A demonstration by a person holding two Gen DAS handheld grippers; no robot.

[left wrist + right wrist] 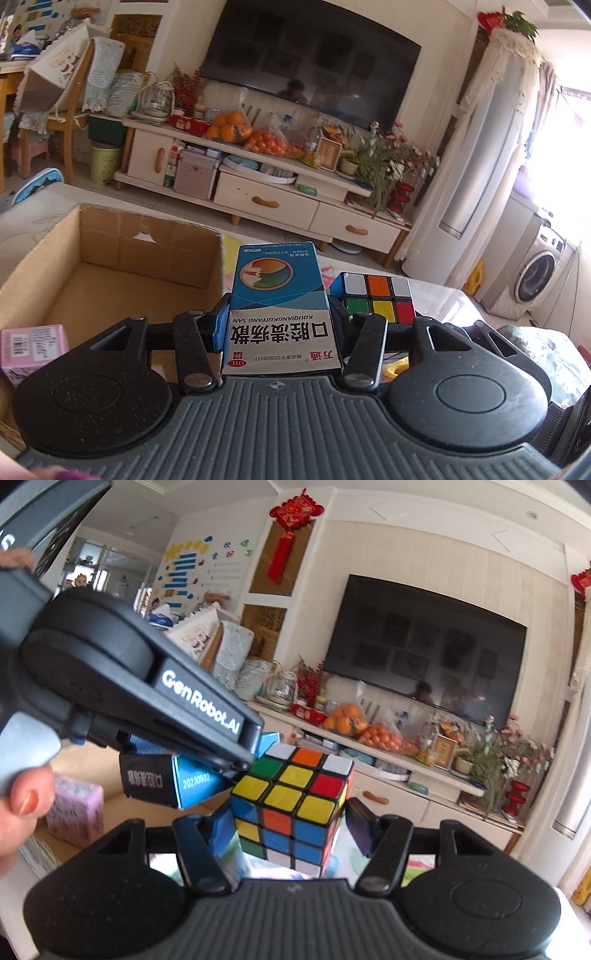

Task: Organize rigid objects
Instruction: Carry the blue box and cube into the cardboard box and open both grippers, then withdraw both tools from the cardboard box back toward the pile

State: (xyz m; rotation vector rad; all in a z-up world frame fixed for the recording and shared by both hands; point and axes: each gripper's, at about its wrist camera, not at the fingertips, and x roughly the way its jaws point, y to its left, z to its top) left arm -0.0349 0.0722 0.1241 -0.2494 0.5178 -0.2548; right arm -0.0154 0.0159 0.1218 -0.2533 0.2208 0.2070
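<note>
Partly hidden by the left tool [279, 325], the blue medicine box [279, 291] sits clamped between its pads beside the open cardboard box [110, 258]. Right tool [291, 823] grips the puzzle cube [291, 805], lifted, its underside cut off; a pink box [75, 812] lies blurred.

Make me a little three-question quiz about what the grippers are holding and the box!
1. True or false: the left hand-held gripper holds a blue medicine box.
2. What does the right hand-held gripper hold? A) an orange B) a puzzle cube C) a cup
3. Fill in: the pink packet sits by the open ____ box.

Key: 1 true; 2 B; 3 cardboard.
</note>
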